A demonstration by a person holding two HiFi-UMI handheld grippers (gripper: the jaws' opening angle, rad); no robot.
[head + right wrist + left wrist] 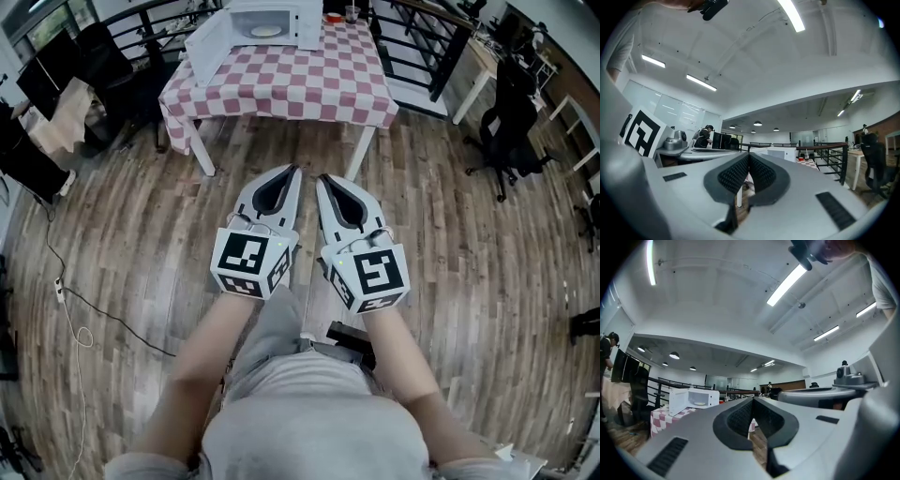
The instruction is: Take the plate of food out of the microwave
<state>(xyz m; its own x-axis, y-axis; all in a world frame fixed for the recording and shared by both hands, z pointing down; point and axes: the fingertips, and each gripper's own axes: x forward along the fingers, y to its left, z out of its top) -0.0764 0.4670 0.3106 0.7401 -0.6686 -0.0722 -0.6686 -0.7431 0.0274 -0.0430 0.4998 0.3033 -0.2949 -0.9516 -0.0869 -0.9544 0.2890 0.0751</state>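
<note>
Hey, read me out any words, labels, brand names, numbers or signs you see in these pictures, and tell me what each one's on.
No text can be read in any view.
Left marker cube: a black-and-white square pattern, not letters or numbers.
Right marker cube: the same kind of pattern, no words.
Microwave: any brand or panel print is too small to read.

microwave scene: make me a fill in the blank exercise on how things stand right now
1. The microwave sits on the checked table with its door ____.
2. The plate of food is ____ the microwave.
3. The left gripper and right gripper, held far short of the table, both have jaws that are ____.
Missing words: open; inside; shut.
</note>
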